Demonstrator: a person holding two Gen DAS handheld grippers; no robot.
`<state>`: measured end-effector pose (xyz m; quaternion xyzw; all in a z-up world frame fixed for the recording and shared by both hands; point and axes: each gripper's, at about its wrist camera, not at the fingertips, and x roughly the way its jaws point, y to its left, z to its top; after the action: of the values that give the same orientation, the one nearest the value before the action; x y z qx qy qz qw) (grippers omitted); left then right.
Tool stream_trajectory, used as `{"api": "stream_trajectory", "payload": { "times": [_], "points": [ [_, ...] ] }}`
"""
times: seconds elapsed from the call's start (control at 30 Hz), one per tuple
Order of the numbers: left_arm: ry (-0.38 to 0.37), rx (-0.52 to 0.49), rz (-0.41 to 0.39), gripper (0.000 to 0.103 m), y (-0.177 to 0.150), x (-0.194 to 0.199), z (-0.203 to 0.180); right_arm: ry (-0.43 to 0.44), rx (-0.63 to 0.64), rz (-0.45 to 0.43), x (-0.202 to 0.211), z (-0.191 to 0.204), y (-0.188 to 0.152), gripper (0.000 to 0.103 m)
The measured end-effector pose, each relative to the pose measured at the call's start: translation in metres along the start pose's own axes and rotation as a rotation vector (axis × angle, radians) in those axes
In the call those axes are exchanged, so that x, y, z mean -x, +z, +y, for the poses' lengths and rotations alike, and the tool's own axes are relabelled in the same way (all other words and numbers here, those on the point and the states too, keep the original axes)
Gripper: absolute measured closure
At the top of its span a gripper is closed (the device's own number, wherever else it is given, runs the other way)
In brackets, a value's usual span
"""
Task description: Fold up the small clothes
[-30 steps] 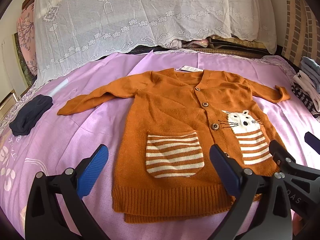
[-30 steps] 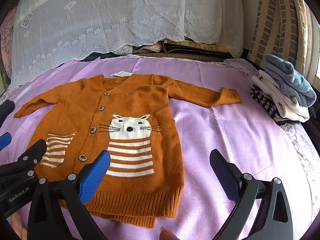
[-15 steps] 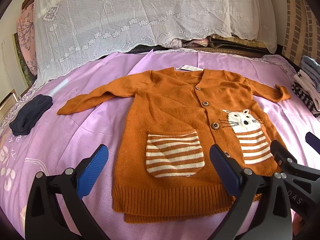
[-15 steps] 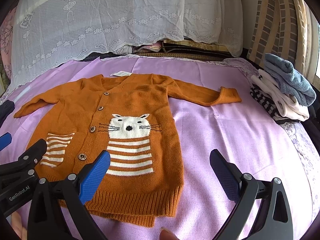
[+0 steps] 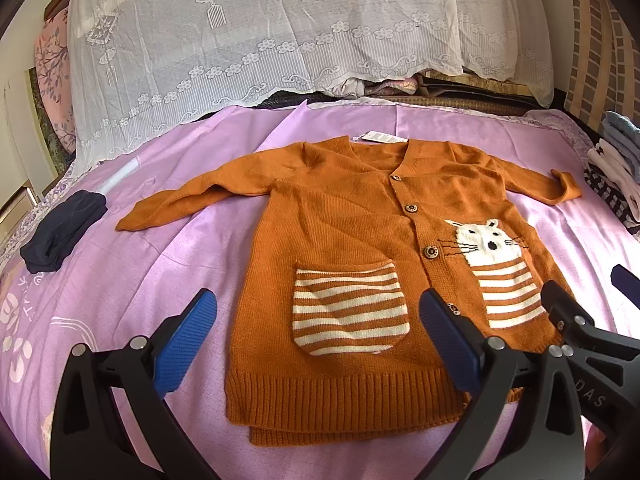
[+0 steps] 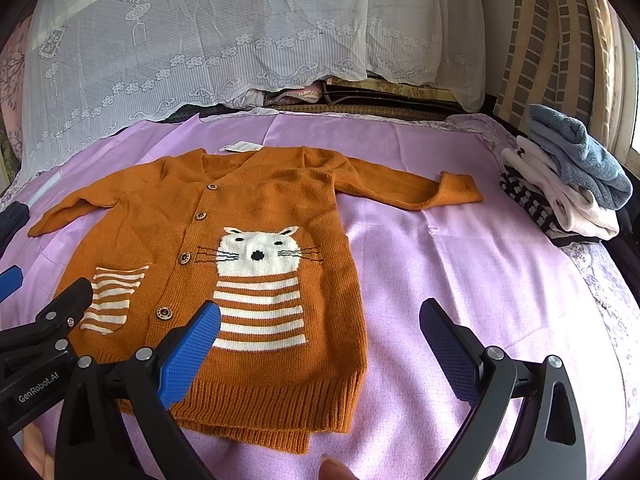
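A: What is seen from the left wrist?
B: An orange cardigan (image 5: 344,264) is spread flat on the purple bed (image 5: 120,272), centre frame. The left gripper (image 5: 318,336) is held wide open, empty, over its hem.
A: And the right wrist?
B: The cardigan (image 6: 224,280) is seen left of centre; the right gripper (image 6: 320,340) is spread wide, holding nothing. Folded clothes (image 6: 568,184) are stacked at the right edge.

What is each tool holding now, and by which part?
Nothing is held. The left tool and the right tool are both open above the orange cardigan, which lies flat on the purple sheet.
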<state>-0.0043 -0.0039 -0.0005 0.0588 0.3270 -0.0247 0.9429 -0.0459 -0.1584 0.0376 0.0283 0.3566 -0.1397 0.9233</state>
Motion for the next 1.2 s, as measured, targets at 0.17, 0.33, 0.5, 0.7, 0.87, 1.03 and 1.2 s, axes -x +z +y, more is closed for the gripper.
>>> {"api": "stream_trajectory", "payload": {
  "times": [0.17, 0.33, 0.5, 0.7, 0.87, 1.03, 1.2],
  "points": [
    [0.0, 0.001, 0.0, 0.004, -0.0002, -0.0003, 0.0017, 0.001, -0.002, 0.001, -0.0003, -0.0003, -0.0005, 0.003],
    [-0.001, -0.001, 0.0, 0.004, -0.0003, -0.0003, 0.0013, 0.002, -0.001, 0.001, -0.0009, -0.0002, -0.0013, 0.003],
    [0.0, -0.001, 0.001, 0.004, -0.0003, -0.0004, 0.0009, 0.001, -0.002, 0.002, -0.0013, -0.0004, -0.0016, 0.003],
    [0.0, -0.002, 0.0, 0.004, -0.0004, -0.0002, 0.0005, 0.0, -0.001, 0.001, -0.0015, -0.0007, -0.0017, 0.003],
    [0.001, -0.001, -0.001, 0.004, -0.0004, -0.0002, 0.0006, 0.0, -0.003, 0.002, -0.0016, -0.001, -0.0021, 0.003],
    [0.001, -0.002, 0.0, 0.004, -0.0005, -0.0001, 0.0002, 0.0, -0.002, 0.003, -0.0021, -0.0009, -0.0028, 0.003],
    [0.001, -0.002, 0.0, 0.004, -0.0004, -0.0004, 0.0004, 0.0, -0.003, 0.002, -0.0026, -0.0011, -0.0027, 0.003]
  ]
}}
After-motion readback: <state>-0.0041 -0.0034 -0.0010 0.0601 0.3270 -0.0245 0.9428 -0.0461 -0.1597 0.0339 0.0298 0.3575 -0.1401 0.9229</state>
